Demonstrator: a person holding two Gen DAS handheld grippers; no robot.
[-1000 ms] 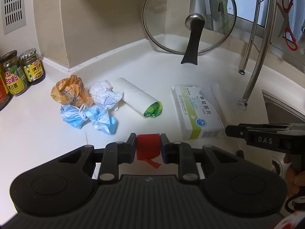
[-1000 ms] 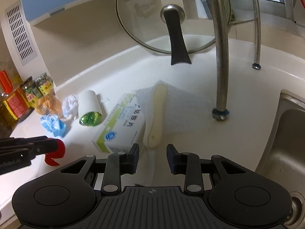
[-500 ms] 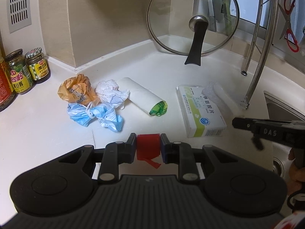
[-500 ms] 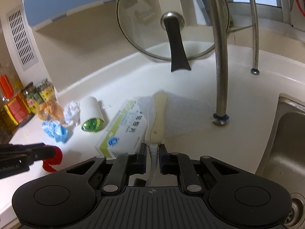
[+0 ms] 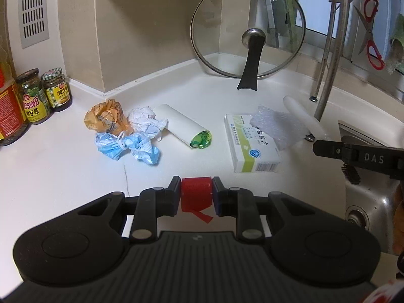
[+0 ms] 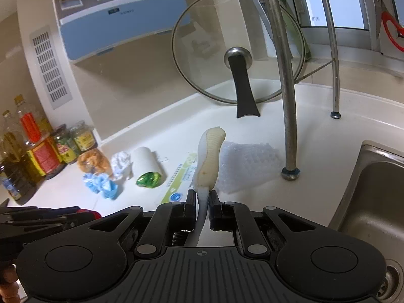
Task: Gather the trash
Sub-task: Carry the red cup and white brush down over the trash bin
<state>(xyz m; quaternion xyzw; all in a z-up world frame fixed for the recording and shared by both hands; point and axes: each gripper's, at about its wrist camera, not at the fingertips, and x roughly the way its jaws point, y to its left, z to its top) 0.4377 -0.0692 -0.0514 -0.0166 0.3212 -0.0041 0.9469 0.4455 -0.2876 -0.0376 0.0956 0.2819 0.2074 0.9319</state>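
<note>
My left gripper (image 5: 197, 189) is shut on a red roll of tape (image 5: 195, 197) with a loose strip hanging from it, held above the white counter (image 5: 63, 176). My right gripper (image 6: 202, 197) is shut on the thin neck of a cream-handled brush (image 6: 209, 156), which is lifted and points away from me. In the left wrist view that brush (image 5: 300, 113) sticks up from the right gripper (image 5: 317, 147), bristles below. On the counter lie an orange wrapper (image 5: 106, 118), crumpled white paper (image 5: 145, 121), a blue face mask (image 5: 126, 146), a white roll with green inside (image 5: 181, 125), a medicine box (image 5: 252, 146) and bubble wrap (image 5: 277, 126).
A glass lid (image 5: 247, 43) leans in the back corner. Sauce jars (image 5: 53, 88) and oil bottles (image 6: 15, 151) stand at the left. A steel pipe (image 6: 285, 101) rises by the sink (image 6: 373, 189) on the right. Red scissors (image 5: 371, 32) hang on the rack.
The right gripper shut on the brush and lifted it off the bubble wrap. The left gripper drew back a little, still holding the red roll.
</note>
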